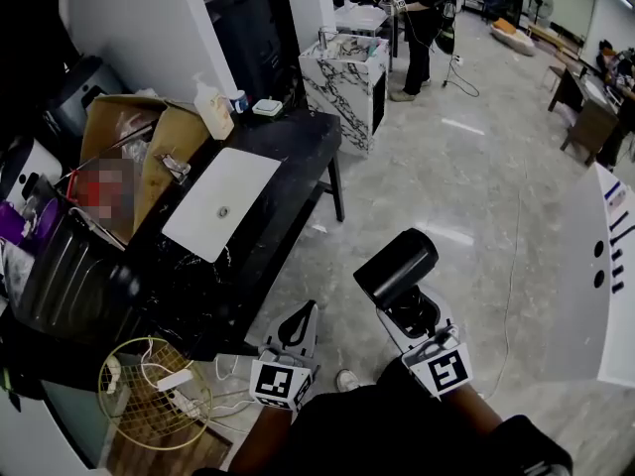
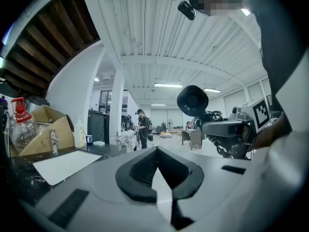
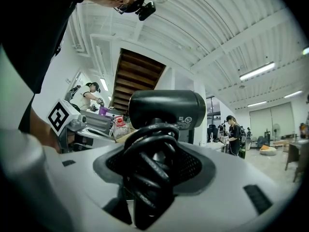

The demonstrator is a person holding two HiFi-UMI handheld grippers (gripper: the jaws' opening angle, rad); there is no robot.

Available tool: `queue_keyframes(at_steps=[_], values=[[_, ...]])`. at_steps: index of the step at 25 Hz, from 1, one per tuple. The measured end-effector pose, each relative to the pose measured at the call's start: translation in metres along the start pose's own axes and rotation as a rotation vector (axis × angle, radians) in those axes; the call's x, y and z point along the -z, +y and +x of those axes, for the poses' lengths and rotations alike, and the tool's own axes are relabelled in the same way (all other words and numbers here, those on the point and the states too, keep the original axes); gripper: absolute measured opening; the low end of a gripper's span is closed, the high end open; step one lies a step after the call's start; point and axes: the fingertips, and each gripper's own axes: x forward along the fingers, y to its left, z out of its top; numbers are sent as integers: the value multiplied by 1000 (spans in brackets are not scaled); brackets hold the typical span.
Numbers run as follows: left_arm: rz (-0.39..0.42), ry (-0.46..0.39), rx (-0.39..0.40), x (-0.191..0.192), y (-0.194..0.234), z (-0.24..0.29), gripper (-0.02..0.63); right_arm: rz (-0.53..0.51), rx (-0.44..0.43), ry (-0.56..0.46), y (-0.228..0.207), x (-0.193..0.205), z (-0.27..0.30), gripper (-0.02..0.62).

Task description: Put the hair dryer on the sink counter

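A black hair dryer (image 1: pixel 395 264) with its cord coiled round the handle stands upright in my right gripper (image 1: pixel 412 310), which is shut on it, above the floor to the right of the counter. In the right gripper view the dryer (image 3: pixel 166 109) fills the middle, and the gripper (image 3: pixel 152 163) clamps the cord-wrapped handle. The black sink counter (image 1: pixel 288 152) with its white basin (image 1: pixel 223 201) lies ahead to the left. My left gripper (image 1: pixel 301 321) hovers near the counter's front corner, shut and empty. The left gripper view shows the dryer (image 2: pixel 192 100) to the right, beyond that gripper (image 2: pixel 157 175).
On the counter's far side are a cardboard box (image 1: pixel 129 127), a faucet (image 1: pixel 177 167) and a soap bottle (image 1: pixel 213 109). A marble-patterned cabinet (image 1: pixel 342 87) stands beyond, with a person (image 1: pixel 422 18) behind it. A wire basket (image 1: pixel 154 395) with cables sits at lower left, a white table (image 1: pixel 595 276) at right.
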Motion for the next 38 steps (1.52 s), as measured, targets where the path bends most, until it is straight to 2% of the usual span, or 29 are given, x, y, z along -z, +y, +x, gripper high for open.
queue_keyframes(at_steps=[7,12,16,23,29,38], values=[[6,-4,-32,3,31,22,-5,12,-31,8,-14,13,39,252],[-3,3,-130,2,75,44,-5,-8,-76,10,-36,18,77,252],[-7,-1,-155,-2,94,74,-5,-6,-98,21,-60,23,105,253],[2,-8,-165,-16,108,134,-5,3,-143,23,-110,27,149,253],[2,-3,-204,-23,120,178,-5,5,-181,27,-151,36,181,253],[11,19,-275,-21,134,213,-5,36,-247,39,-188,55,217,253]])
